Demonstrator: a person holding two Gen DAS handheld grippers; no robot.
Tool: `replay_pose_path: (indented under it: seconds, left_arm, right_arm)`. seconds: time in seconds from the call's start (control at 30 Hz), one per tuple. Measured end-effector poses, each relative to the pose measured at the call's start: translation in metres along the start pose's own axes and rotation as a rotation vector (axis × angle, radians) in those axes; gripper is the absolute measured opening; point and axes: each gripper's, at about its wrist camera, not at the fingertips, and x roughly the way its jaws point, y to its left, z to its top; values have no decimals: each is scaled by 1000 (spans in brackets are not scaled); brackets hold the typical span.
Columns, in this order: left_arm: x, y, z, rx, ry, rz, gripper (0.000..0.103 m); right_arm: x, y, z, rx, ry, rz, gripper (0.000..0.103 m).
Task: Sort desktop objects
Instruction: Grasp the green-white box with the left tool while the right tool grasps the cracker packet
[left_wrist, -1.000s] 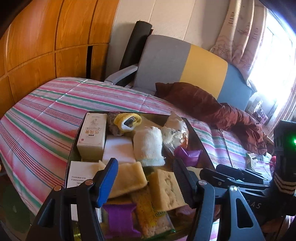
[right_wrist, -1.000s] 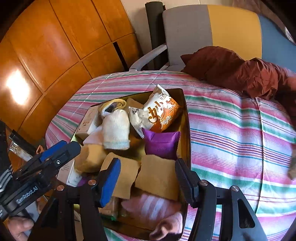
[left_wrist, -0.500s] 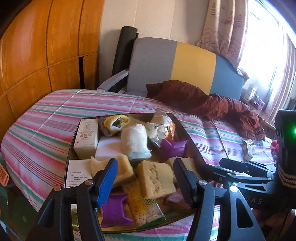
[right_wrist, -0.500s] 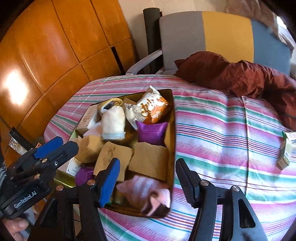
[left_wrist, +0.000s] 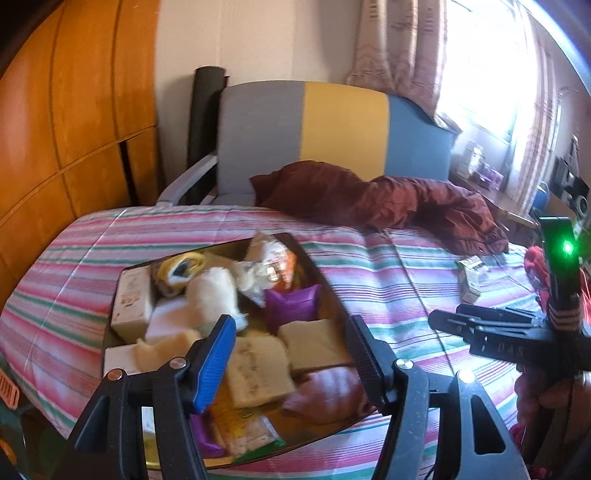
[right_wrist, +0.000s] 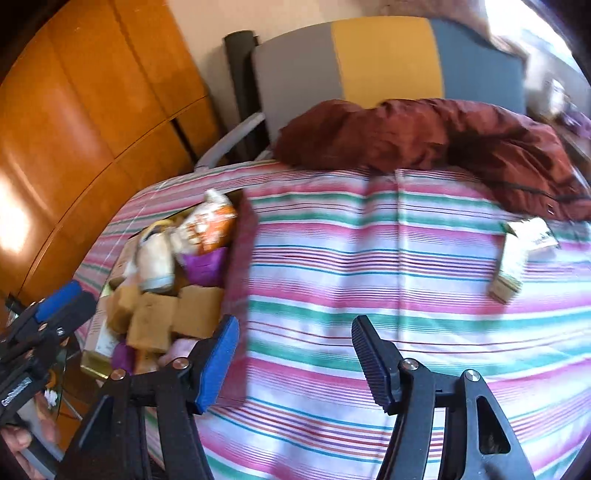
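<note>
Tray (left_wrist: 328, 295) of mixed objects | on striped bedcover (right_wrist: 369, 258), unsorted | left gripper (left_wrist: 291, 354) wide, empty, above tray for picking | right gripper (right_wrist: 295, 363) wide, just opening, empty, over bare bedcover.

Striped bedspread (left_wrist: 369, 266) over a bed, grey-yellow-blue headboard (left_wrist: 332, 129) behind, orange wood panelling (left_wrist: 74, 129) left, bright curtained window (left_wrist: 487, 66) right

**Open bedspread right of tray**

Wide bare stretch of striped bedspread (right_wrist: 369, 266) between crowded tray (right_wrist: 240, 258) and small carton (right_wrist: 515, 258). Tray packed edge to edge, no gaps. Rumpled maroon jacket (right_wrist: 443, 136) blocking far side. Armchair (left_wrist: 332, 125) behind. Wooden wardrobe (left_wrist: 74, 129) closing left.
</note>
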Motion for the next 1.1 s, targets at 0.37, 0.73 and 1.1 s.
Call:
replay_pose_path:
  seconds: [0.37, 0.73, 1.1]
  left_arm:
    - [16, -69, 17, 126, 12, -122, 63]
    - [60, -145, 15, 232, 104, -232, 63]
    - [105, -155, 9, 207, 198, -248, 63]
  right_arm:
    - [-30, -119, 5, 173, -17, -160, 65]
    - [-35, -239, 25, 440, -27, -248, 67]
    - [42, -301, 68, 756, 7, -240, 80]
